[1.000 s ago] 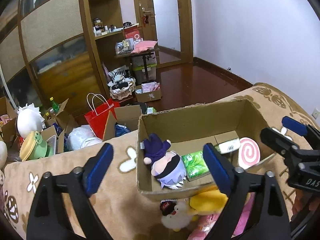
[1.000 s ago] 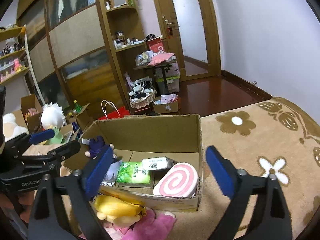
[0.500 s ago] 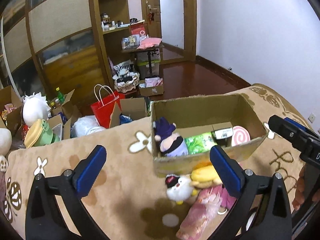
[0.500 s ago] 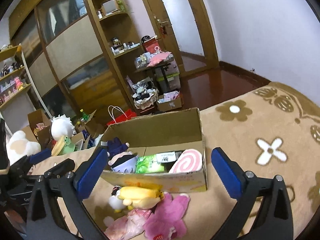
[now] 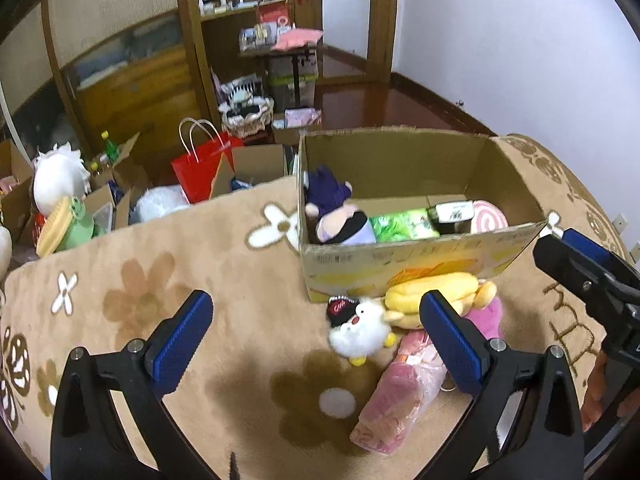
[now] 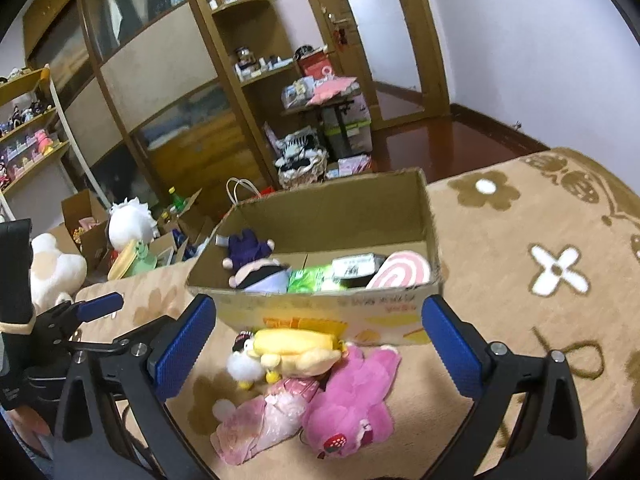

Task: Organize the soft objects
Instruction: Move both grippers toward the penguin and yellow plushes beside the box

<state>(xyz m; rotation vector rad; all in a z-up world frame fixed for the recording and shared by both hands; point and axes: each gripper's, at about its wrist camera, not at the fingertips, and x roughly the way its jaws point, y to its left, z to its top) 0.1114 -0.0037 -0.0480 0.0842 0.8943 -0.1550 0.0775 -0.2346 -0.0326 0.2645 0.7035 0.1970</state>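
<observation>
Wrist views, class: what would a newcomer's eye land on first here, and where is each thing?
The open cardboard box on the flowered blanket, already holding a purple-hatted doll at its left end and a pink swirl cushion at its right. In front of it lies a heap of toys: a yellow plush, a small white chick and a pink plush.

Both grippers pulled back and up from the open brown cardboard box: left gripper and right gripper now sit over the pile in front of it. Newly in view: white plush chick with black cap, pink wrapped bundle, magenta plush. Jaws unchanged, wide.
</observation>
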